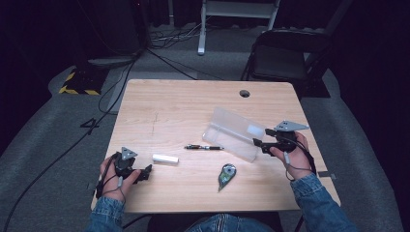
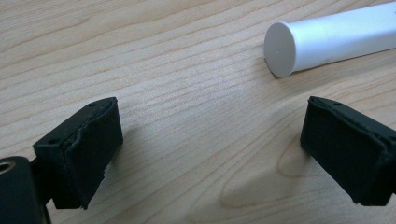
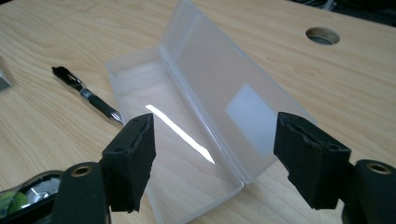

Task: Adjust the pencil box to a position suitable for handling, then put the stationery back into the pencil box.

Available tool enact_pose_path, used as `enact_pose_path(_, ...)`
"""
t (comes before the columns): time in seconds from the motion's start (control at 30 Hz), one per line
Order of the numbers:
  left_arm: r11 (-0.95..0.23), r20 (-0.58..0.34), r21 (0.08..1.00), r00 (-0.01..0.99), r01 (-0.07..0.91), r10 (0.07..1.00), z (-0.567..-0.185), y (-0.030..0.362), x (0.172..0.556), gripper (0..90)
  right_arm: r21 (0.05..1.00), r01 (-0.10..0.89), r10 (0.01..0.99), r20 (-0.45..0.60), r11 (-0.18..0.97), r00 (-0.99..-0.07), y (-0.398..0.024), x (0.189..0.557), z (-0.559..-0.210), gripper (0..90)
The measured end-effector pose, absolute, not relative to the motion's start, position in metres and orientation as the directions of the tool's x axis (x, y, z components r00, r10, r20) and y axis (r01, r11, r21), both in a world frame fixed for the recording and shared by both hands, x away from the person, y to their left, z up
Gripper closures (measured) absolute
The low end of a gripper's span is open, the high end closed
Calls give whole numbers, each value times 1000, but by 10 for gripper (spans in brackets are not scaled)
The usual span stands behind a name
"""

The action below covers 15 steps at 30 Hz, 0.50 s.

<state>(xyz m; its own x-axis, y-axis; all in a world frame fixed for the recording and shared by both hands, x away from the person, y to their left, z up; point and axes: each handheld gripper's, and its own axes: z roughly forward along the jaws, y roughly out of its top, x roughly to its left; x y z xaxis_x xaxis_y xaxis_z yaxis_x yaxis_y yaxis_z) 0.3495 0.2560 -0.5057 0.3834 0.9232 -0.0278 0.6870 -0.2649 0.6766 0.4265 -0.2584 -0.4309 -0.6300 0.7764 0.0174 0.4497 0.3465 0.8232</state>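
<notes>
A clear plastic case (image 1: 231,126) lies open on the wooden table (image 1: 183,106), its lid tilted up. My right gripper (image 1: 261,137) hovers at the case's right end, jaws open and pointing left. In the right gripper view the case (image 3: 187,88) lies beyond and below the gripper (image 3: 215,144), and nothing is between the pads. A black pen (image 1: 203,147) (image 3: 88,95) lies left of the case. My left gripper (image 1: 145,170) rests low at the front left, open. A white tube (image 1: 165,158) (image 2: 336,39) lies just ahead of the left gripper (image 2: 210,140), apart from it.
A green and grey correction tape dispenser (image 1: 226,175) (image 3: 23,196) lies near the front edge. A round cable hole (image 1: 244,93) (image 3: 322,36) sits at the table's far side. A dark chair (image 1: 285,53) stands behind the table, with cables on the floor.
</notes>
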Motion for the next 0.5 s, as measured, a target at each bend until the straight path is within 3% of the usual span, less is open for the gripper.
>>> enact_pose_path(0.5,-264,-29,677,383,687,923,-506,256,349,60,846,363,673,6,391,-740,-218,418,-416,365)
